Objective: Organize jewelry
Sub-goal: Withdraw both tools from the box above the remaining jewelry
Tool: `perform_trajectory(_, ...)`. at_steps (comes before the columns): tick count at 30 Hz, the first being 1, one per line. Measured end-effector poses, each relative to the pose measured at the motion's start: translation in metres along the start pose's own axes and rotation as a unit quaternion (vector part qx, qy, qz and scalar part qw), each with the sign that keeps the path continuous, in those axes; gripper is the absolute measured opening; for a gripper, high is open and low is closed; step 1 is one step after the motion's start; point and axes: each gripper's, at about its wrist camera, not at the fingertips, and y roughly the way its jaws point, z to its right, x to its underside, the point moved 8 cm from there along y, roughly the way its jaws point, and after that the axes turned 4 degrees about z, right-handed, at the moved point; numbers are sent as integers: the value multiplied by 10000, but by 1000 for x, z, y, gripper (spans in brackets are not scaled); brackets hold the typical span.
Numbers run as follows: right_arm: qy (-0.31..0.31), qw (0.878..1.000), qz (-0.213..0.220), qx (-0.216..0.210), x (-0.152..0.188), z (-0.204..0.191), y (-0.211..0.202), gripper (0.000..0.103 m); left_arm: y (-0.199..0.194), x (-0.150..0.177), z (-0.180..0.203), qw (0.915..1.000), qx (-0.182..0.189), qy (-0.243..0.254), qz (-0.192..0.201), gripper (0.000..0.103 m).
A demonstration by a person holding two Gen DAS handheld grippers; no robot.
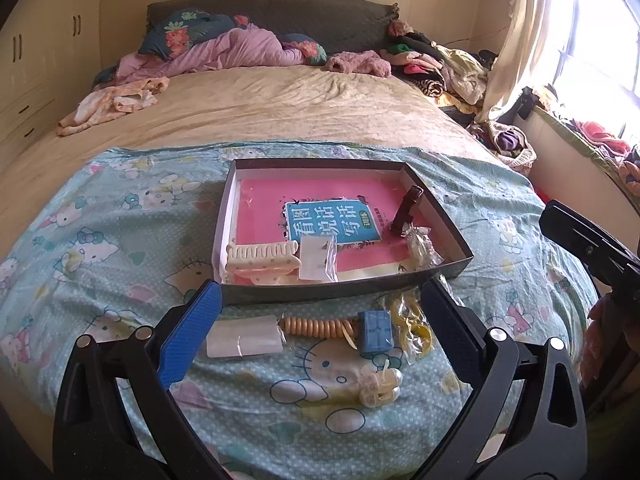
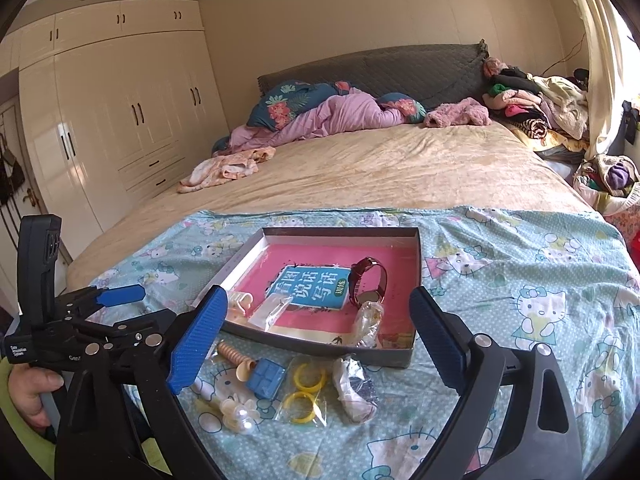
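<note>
A shallow grey box [image 1: 344,286] [image 2: 320,350] with a pink book on its floor sits on a Hello Kitty cloth. Inside it lie a cream hair claw [image 1: 262,260], a small clear bag [image 1: 318,258], a dark red watch [image 2: 368,284] and a bagged trinket [image 2: 366,326]. In front of the box lie a beige spiral hair tie [image 1: 316,327], a blue block [image 1: 375,333] [image 2: 266,376], bagged yellow rings [image 2: 306,390], a pearl clip [image 1: 380,388] and a white packet [image 1: 244,336]. My left gripper [image 1: 320,320] is open and empty above these. My right gripper [image 2: 316,336] is open and empty too.
The Hello Kitty cloth [image 1: 100,280] covers the near end of a beige bed [image 1: 260,108]. Bedding and clothes are piled at the headboard [image 2: 360,116] and the right side [image 1: 448,68]. A white wardrobe [image 2: 120,120] stands at the left. A window [image 1: 592,40] is at the right.
</note>
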Motion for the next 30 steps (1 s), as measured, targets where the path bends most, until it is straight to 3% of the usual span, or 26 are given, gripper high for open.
perform_trajectory(30,-185,9995,-135,-204,23,-22,-24,92,-24,33,1,9997,-177,158,-53,93)
